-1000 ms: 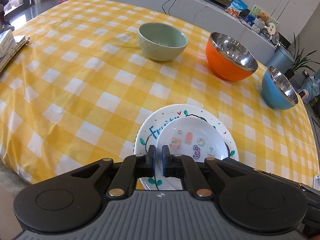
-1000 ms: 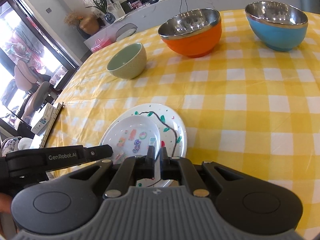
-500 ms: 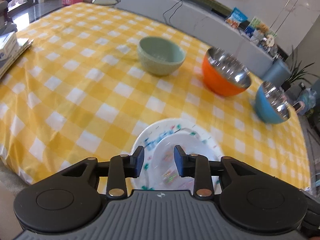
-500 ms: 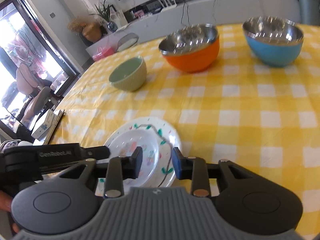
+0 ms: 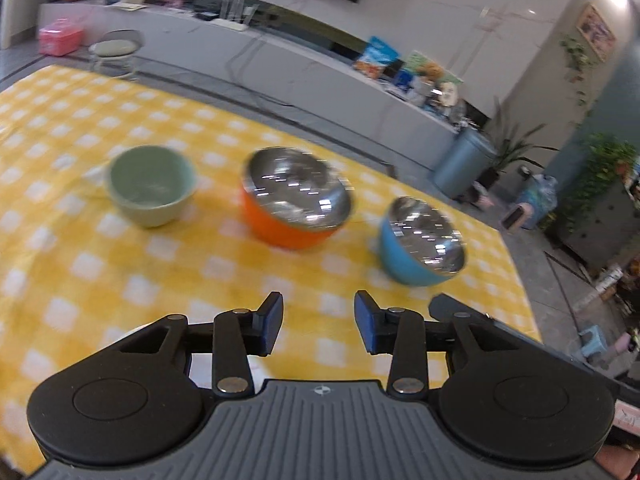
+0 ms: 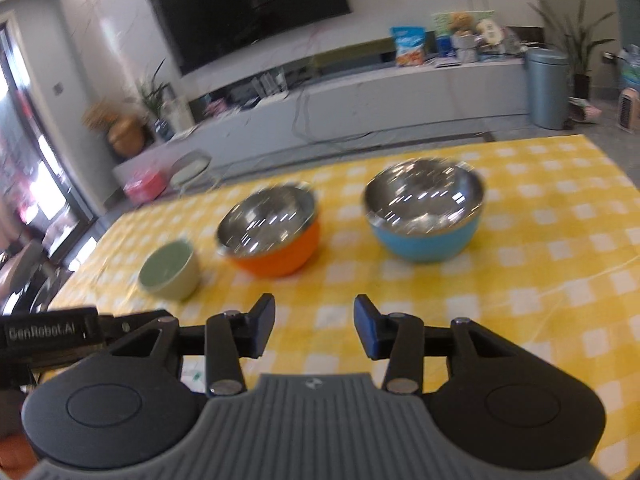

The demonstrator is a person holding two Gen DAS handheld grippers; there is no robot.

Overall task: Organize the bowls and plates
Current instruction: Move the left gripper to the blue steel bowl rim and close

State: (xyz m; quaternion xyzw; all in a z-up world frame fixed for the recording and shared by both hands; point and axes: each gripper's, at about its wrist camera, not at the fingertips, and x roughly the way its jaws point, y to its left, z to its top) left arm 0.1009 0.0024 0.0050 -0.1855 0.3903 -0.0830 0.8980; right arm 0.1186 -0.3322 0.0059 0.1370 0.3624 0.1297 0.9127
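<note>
Left wrist view shows the left gripper (image 5: 318,318) with its jaws parted about halfway and nothing between them; they have just been opening. Across the yellow checked table (image 5: 60,272) stand three bowls in a row: a green bowl (image 5: 151,190) far left, an orange bowl (image 5: 296,196) in the middle and a blue bowl (image 5: 420,236) to the right, each apart from its neighbour. A sliver of white plate (image 5: 136,330) peeps out behind the left gripper's left finger, at the near edge of the table.

From the right wrist view, the right gripper (image 6: 315,326) is likewise about half open and empty, its jaws having just been opening too. The same row lies ahead of it: green bowl (image 6: 170,272) far left, orange bowl (image 6: 272,232) in the middle, blue bowl (image 6: 424,216) to the right. The left gripper's black body (image 6: 48,334) shows at the near left.

The orange and blue bowls have shiny steel linings; they are probably light, stiff and slick, and would likely slide or tip if nudged on the cloth. Pinching the rim, one pad inside and one outside, looks the surest hold. The green bowl seems to be ceramic: heavier, thicker-walled and chippable, so it wants a rim grip and a gentle setting-down. If the bowls are to be nested, the two steel ones look closest in shape.
</note>
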